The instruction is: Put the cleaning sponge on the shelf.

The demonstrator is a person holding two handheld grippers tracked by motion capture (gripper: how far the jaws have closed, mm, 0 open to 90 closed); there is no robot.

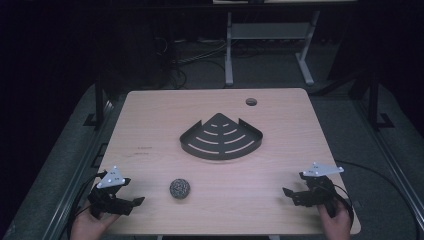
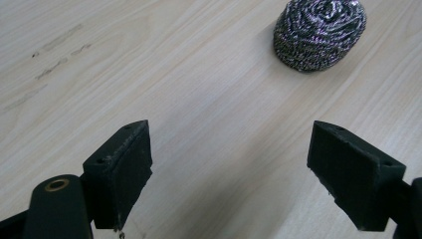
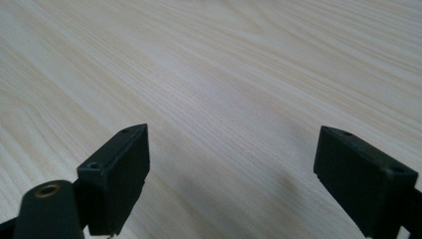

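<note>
Scourer (image 1: 180, 189) on table (image 1: 150, 120) near dark corner rack (image 1: 221, 137); left gripper (image 1: 131, 204), right gripper (image 1: 290, 195) both spread wide, empty; no legible writing.

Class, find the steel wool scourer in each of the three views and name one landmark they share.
High view: steel wool scourer low centre, on the table near the left gripper.
Left gripper view: top right, beyond the open jaws.
Right gripper view: not in it.
Shared landmark: the pale wooden tabletop.

A corner rack (image 1: 221, 139) is set mid-desk (image 1: 150, 125), well beyond both claws. A scouring ball (image 1: 180, 189) is placed just right of the left claw (image 1: 131, 204), well left of the right claw (image 1: 291, 194).
</note>
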